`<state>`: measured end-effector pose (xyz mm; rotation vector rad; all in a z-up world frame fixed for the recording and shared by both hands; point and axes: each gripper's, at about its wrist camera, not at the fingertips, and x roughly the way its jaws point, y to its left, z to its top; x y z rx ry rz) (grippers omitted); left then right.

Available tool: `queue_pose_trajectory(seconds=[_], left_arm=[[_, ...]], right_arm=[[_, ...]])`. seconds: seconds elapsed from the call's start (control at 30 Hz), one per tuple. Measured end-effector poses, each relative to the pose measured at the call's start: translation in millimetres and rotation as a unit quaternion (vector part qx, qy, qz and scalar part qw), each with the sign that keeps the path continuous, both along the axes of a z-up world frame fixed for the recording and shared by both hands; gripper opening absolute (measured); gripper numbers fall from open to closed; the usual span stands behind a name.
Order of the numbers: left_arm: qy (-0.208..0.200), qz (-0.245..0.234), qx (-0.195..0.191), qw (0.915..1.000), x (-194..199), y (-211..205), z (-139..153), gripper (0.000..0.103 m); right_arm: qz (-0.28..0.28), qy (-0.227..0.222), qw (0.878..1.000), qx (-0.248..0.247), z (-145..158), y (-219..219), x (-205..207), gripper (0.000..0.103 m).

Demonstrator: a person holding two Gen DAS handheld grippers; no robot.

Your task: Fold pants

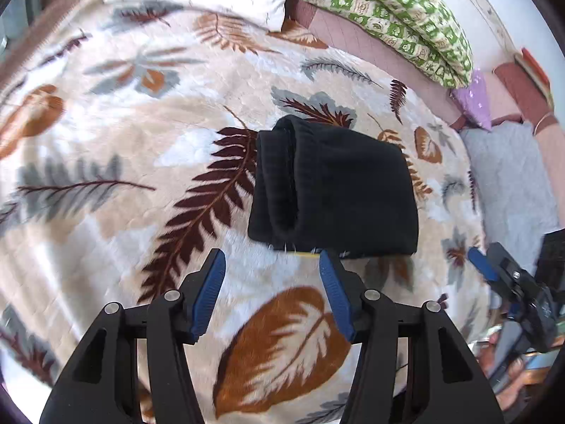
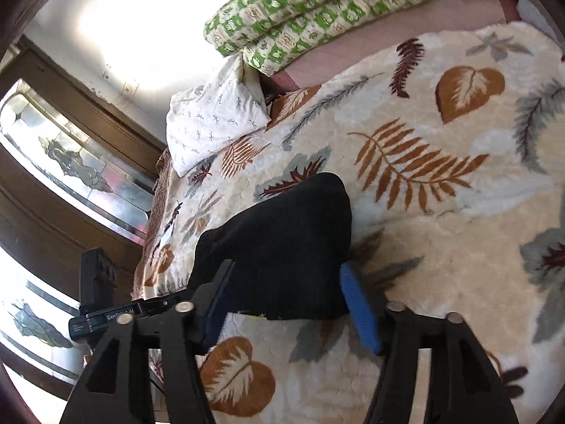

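Pants: the black pants (image 1: 335, 190) lie folded into a compact bundle on the leaf-print blanket (image 1: 141, 141), near the middle of the bed; the stacked folded edges show on the bundle's left side in the left wrist view.
Pants detail: the fabric is so dark that seams, waistband and leg ends cannot be told apart; a tiny yellow bit peeks out at the near edge, too small to name.
Left gripper: the left gripper (image 1: 272, 275) hovers just short of the bundle's near edge, its blue pads (image 1: 212, 293) spread wide with only blanket between them; whether the right-hand pad tip touches the cloth is hard to say.
Right gripper: the right gripper (image 2: 286, 289) sits at the near edge of the pants (image 2: 282, 240), fingers wide apart and straddling the bundle; the left pad is in shadow against the black cloth, so contact there is unclear.
Right gripper, other view: it shows at the far right edge of the left wrist view (image 1: 494, 265), blurred and partly cut off by the frame.
Bed head: a white pillow (image 2: 215, 116) and a folded green-patterned quilt (image 2: 310, 3) lie beyond the blanket; the quilt is cropped at the top.
Window side: glare washes out the wall, and the patterned glass panels (image 2: 77, 169) are distorted by the lens.
Far corner: a purple item (image 1: 475, 100) is too small to identify.
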<state>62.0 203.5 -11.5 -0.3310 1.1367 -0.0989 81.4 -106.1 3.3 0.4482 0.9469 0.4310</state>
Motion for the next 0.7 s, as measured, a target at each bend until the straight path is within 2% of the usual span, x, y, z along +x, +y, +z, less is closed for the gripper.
queue_pose_trajectory(seconds=[0.07, 0.1, 0.13, 0.23, 0.33, 0.43, 0.53, 0.6, 0.7], left_arm=[[-0.017, 0.019, 0.042, 0.9988, -20, -13, 4, 0.065], [-0.025, 0.029, 0.051, 0.9980, -28, -17, 4, 0.070], [-0.034, 0.042, 0.062, 0.9966, -37, -22, 4, 0.071], [-0.043, 0.072, 0.077, 0.9935, -52, -31, -3, 0.071], [-0.048, 0.103, 0.086, 0.9898, -64, -37, -11, 0.071], [-0.056, 0.126, 0.124, 0.9826, -74, -44, -15, 0.071], [-0.060, 0.127, 0.168, 0.9757, -80, -56, -17, 0.071], [-0.069, 0.120, 0.190, 0.9721, -87, -67, -16, 0.071], [-0.077, 0.110, 0.195, 0.9714, -92, -80, -14, 0.071]], right_arm=[[-0.010, -0.007, 0.999, -0.044, 8, 5, -21, 0.096], [-0.022, -0.009, 0.997, -0.072, 10, 7, -34, 0.099], [-0.034, -0.013, 0.995, -0.092, 11, 7, -44, 0.103], [-0.039, -0.020, 0.992, -0.120, 7, 9, -70, 0.103], [-0.037, -0.050, 0.983, -0.174, 5, 16, -95, 0.103], [-0.037, -0.065, 0.976, -0.206, 3, 21, -109, 0.103], [-0.039, -0.084, 0.968, -0.232, 7, 21, -118, 0.103], [-0.041, -0.102, 0.958, -0.263, 12, 22, -123, 0.103], [-0.042, -0.116, 0.955, -0.269, 16, 18, -127, 0.103]])
